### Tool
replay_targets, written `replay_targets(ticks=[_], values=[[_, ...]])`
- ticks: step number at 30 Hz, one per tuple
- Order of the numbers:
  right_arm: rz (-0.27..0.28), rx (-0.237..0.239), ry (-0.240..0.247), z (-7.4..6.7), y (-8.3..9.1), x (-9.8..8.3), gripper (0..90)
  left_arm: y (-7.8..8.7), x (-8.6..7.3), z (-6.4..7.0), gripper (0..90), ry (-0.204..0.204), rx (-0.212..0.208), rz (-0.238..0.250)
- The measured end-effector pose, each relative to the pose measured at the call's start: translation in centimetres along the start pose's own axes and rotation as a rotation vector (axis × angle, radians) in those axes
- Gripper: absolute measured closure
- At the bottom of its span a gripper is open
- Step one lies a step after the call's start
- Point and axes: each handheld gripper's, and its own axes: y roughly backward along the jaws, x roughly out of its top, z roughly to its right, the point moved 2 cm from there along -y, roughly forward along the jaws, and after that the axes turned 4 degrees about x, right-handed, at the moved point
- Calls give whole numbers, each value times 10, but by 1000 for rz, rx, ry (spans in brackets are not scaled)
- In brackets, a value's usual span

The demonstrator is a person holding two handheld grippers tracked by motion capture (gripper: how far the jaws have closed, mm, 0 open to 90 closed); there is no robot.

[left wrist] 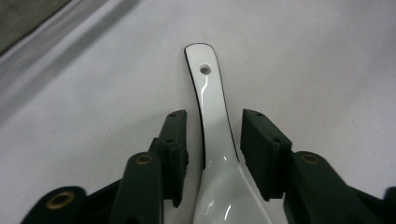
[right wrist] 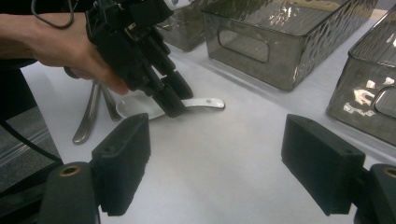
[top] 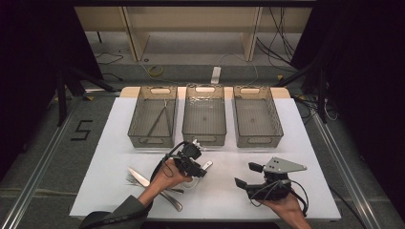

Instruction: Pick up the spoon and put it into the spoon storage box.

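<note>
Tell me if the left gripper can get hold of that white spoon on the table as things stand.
Probably yes. The left gripper already straddles the white spoon's handle, one jaw on each side with small gaps, so the pads don't press it yet. Nothing lies between the jaws and the handle; the cutlery lies off to one side.

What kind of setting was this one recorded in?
Probably a lab or studio recording bench, not a kitchen: a table under a white cover, black curtains at both sides, loose cables on the floor behind, and three identical smoked-plastic bins lined up for sorting cutlery.
</note>
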Motion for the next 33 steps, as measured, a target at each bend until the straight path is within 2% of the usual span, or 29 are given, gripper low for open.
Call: replay_targets(ticks=[1, 3, 9, 15, 21, 28, 30, 31, 32, 33], values=[[0, 0, 0, 0, 0, 0, 248, -1, 0, 0, 636, -3, -9, -3], [0, 0, 0, 0, 0, 0, 248, -1, 0, 1, 675, -15, 7, -2], [-2, 0, 2, -1, 0, 0, 251, -1, 1, -1, 728, -16, 9, -7], [-2, 0, 4, -1, 0, 0, 253, -2, 1, 0, 739, -18, 19, -8], [0, 1, 4, 0, 0, 0, 255, -1, 2, 0, 744, -23, 12, -17], [-3, -2, 5, 0, 1, 0, 257, 0, 4, 2, 770, -20, -22, -22], [-4, -3, 5, 0, 1, 0, 257, 0, 4, 3, 793, -15, -43, -22], [-2, -1, 5, 0, 1, 0, 257, 0, 4, 4, 811, -8, -69, -18], [1, -2, 6, 0, 1, 0, 257, 0, 5, 5, 850, -13, -69, -21], [-1, -1, 7, 0, 1, 0, 258, 0, 5, 6, 851, -18, -66, -24]])
